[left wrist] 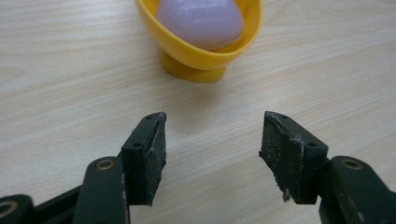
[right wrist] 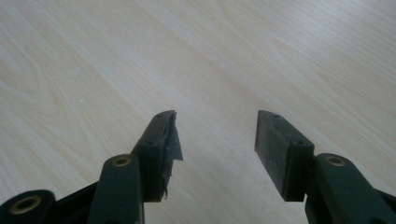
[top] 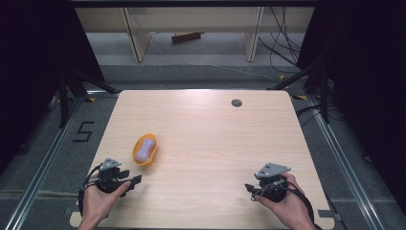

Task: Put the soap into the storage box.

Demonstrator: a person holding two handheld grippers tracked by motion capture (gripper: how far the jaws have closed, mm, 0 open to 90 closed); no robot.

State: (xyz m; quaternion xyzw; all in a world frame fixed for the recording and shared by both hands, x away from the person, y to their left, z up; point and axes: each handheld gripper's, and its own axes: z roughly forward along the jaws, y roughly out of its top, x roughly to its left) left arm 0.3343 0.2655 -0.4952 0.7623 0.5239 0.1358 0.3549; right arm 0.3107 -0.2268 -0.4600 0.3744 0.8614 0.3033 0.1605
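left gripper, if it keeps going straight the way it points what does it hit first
Most likely the yellow cup holding the purple egg. It sits dead ahead of the open left gripper, past a stretch of bare table; the cup's base and wall would meet the fingers first.

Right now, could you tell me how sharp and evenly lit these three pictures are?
High view: a soft glare patch on the far table, dark surroundings. Left gripper view: the yellow cup is sharp, casting a faint shadow. Right gripper view: the wood grain is slightly soft.
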